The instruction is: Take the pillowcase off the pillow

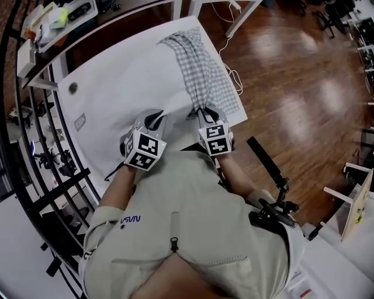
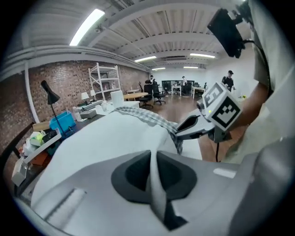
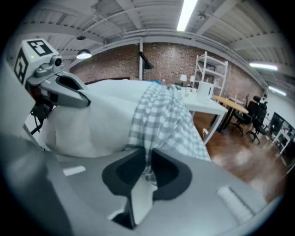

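Closest to us is the person's beige shirt [image 1: 193, 198], with both arms reaching forward to the near edge of the white worktop [image 1: 73, 108]. The left gripper [image 1: 153, 120] and the right gripper [image 1: 204, 112] sit side by side at that edge, close together, both pointing away and downward.

In the left gripper view we see its fingers [image 2: 133, 177] closed tight on a thin fold of white cloth, which runs straight up into the white pillow [image 2: 120, 133]. In the right gripper view the fingers [image 3: 124, 173] are pinched on a gathered bunch of the grey-and-white checked pillowcase [image 3: 161, 115].

The pillow lies on the worktop just beyond the fingers and fills much of both gripper views. The pillowcase is not covering it here. It lies bunched in a long crumpled strip along the pillow's right side, running from the right gripper to the far corner of the worktop, and its right edge spreads flat on the worktop.

Further out, a brown wooden floor [image 1: 292, 87] lies to the right. On the left, a dark bench [image 1: 58, 17] carries small clutter. A brick wall [image 3: 161, 55] and a white shelf rack [image 3: 207, 73] stand at the back of the room.
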Demonstrator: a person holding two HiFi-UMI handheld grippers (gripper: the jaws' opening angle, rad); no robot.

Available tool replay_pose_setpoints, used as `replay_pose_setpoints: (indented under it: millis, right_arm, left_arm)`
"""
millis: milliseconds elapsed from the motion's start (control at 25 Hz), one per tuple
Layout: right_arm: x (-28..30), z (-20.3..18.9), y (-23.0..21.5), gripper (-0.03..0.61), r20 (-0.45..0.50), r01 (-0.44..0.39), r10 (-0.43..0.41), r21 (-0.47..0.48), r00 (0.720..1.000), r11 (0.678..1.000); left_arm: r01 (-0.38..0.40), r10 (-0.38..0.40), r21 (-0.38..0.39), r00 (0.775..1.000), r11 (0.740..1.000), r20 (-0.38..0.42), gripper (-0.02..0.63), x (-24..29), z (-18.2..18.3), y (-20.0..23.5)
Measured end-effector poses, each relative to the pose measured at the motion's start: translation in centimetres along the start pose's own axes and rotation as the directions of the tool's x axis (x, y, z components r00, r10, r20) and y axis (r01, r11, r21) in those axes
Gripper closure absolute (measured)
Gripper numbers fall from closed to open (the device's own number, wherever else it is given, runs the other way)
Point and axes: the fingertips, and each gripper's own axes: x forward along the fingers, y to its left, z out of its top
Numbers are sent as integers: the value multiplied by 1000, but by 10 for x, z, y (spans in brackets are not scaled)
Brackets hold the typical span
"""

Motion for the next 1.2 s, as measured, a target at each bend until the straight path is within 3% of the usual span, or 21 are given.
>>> replay_pose_setpoints:
  millis: [160, 280, 440, 640, 840, 960, 1120, 1200]
  right_arm:
    - [-22, 40, -35, 561, 107, 115, -112, -22, 988, 993]
    - [-27, 56, -61, 563, 132, 191, -186, -26, 974, 981]
    - [-26, 53, -88, 565, 98, 273, -271, -7, 958, 962]
    - [-12, 20, -129, 569, -1, 340, -341, 37, 940, 940]
    - [34, -25, -146, 569, -146, 343, -338, 5, 930, 939]
    - [55, -43, -142, 569, -201, 287, -281, 2, 938, 958]
    - [49, -44, -130, 560, -169, 185, -171, 72, 971, 980]
    - [31, -28, -131, 492, -98, 142, -131, 113, 987, 983]
  left_arm:
    - [-73, 80, -64, 990, 995, 115, 598, -35, 38, 40]
    - [-94, 109, -102, 981, 990, 159, 598, -54, 48, 59]
    - [-91, 112, -134, 980, 987, 166, 598, -61, 41, 60]
    - [-84, 124, -223, 978, 971, 171, 600, -72, 19, 62]
    - [-53, 87, -230, 986, 972, 141, 600, -71, 3, 52]
    - [-35, 67, -250, 990, 968, 122, 600, -65, -7, 42]
    - [21, 7, -214, 992, 977, 127, 581, -59, -4, 31]
    - [74, -47, -157, 985, 985, 166, 496, -66, 16, 23]
